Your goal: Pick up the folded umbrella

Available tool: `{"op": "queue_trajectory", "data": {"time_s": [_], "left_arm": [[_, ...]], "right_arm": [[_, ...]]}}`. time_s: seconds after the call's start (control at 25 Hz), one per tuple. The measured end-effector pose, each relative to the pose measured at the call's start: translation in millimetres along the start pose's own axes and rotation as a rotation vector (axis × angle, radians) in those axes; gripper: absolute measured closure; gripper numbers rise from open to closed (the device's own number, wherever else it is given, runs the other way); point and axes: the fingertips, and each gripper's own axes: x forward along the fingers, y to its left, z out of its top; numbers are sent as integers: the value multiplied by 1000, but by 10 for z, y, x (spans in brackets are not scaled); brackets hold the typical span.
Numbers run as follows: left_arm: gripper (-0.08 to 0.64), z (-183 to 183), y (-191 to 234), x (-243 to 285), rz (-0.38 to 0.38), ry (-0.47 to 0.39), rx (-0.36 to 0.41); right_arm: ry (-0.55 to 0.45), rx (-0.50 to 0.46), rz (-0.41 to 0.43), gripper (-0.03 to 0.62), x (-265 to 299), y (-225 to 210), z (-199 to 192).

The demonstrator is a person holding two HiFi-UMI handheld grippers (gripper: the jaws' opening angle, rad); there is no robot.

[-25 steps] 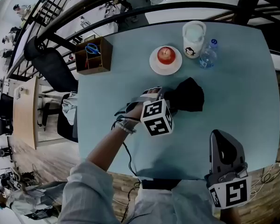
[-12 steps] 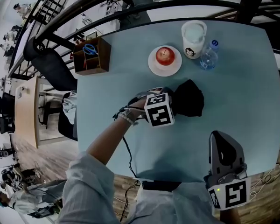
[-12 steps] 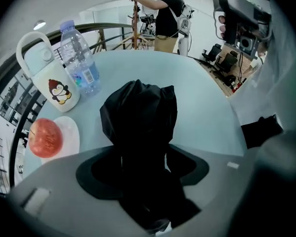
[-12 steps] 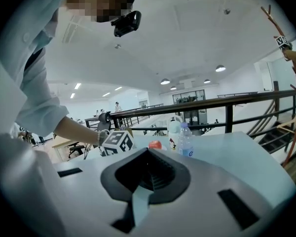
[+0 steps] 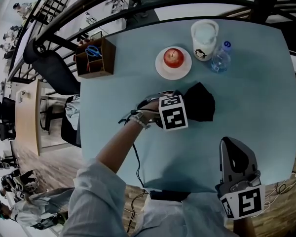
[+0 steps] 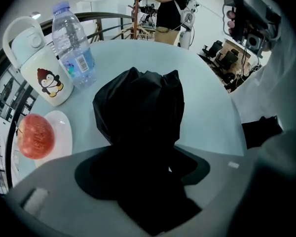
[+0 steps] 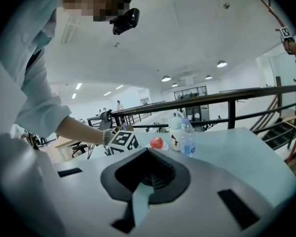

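one view, its own, shows left gripper (image 6: 147, 154) clamping folded umbrella (image 6: 138, 100).
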Motion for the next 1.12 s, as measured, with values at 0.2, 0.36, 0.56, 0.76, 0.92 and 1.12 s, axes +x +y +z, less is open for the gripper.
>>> {"op": "queue_trajectory", "data": {"time_s": [0.2,0.36,0.56,0.76,0.92,1.12], "left_arm": [[265,-40,28,110,-6,31,4],[265,-14,26,104,-6,30,6],[267,-10,27,101,18,13,30],[272,-18,27,81,47,-13,55],[275,-18,46,17,91,-52,42],[276,26,84,-266,160,-171,-58]], "right_arm": [[8,4,-3,592,8,12,-62],[5,16,-1,592,-20,29,-64],[-4,33,5,592,-50,88,-59],[2,23,-14,592,-133,127,-51],[-10,13,-40,592,-224,141,-19],[-28,5,-69,592,-344,208,7]]}}
